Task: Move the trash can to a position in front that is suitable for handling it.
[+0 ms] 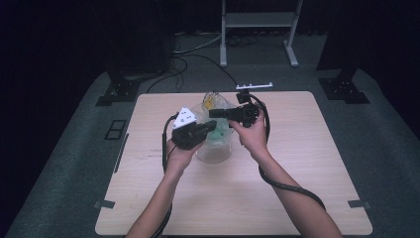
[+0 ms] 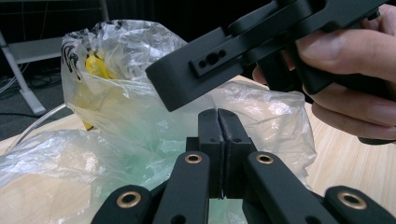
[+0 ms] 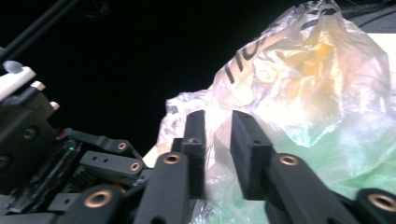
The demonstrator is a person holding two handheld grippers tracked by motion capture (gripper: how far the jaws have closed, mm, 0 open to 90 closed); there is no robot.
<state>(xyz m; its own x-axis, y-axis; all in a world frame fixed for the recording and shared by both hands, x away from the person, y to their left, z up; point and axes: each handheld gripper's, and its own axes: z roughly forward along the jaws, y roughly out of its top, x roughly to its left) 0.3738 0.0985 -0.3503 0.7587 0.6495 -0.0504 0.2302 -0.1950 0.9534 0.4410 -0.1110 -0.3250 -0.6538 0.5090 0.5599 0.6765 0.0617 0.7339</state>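
While the plastic bag (image 1: 214,130) is rested on the surface (image 1: 297,198), the left gripper (image 2: 218,122) fingers are pressed together just before its film. The right gripper (image 3: 217,122) fingers are parted slightly, with bag film seen between and beyond them.
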